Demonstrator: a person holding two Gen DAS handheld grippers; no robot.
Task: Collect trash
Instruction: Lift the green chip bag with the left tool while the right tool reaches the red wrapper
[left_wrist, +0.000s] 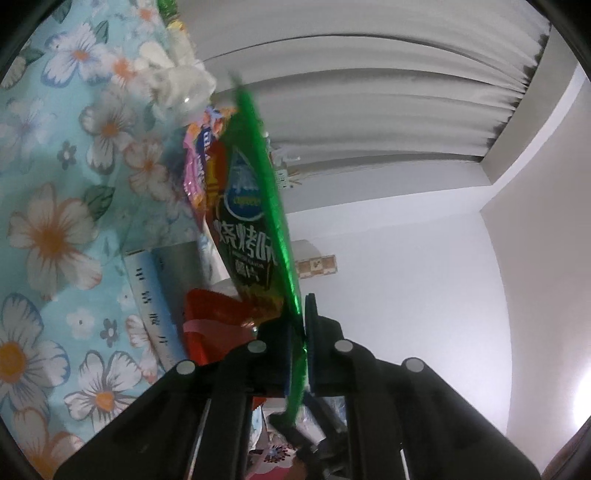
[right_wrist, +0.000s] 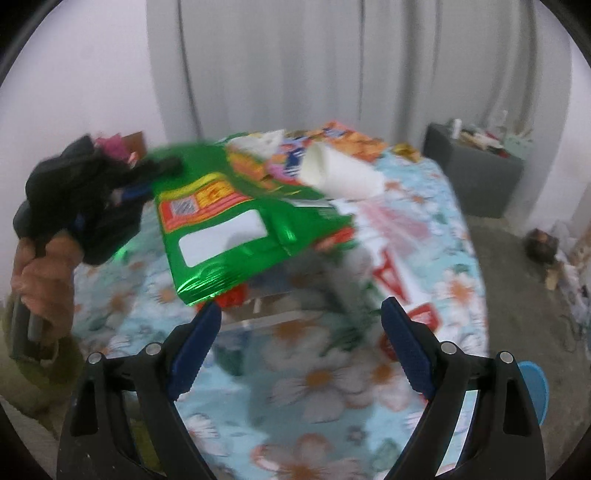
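My left gripper (left_wrist: 303, 325) is shut on the edge of a green foil snack bag (left_wrist: 255, 206) and holds it up off the table. The same bag (right_wrist: 225, 229) shows in the right wrist view, lifted flat above the flowered tablecloth (right_wrist: 314, 387), with the left gripper (right_wrist: 159, 166) clamped on its far left edge. My right gripper (right_wrist: 301, 325) is open and empty, low over the cloth, just in front of the bag. A white paper cup (right_wrist: 340, 173) lies on its side behind the bag. Colourful wrappers (right_wrist: 332, 144) lie at the table's far end.
A crumpled white tissue (left_wrist: 177, 81) and pink and orange wrappers (left_wrist: 201, 166) lie on the cloth (left_wrist: 55, 229) beyond the bag. A red packet (left_wrist: 218, 325) sits near my left fingers. A grey cabinet (right_wrist: 476, 173) stands right of the table. A blue item (right_wrist: 533, 384) shows by the right edge.
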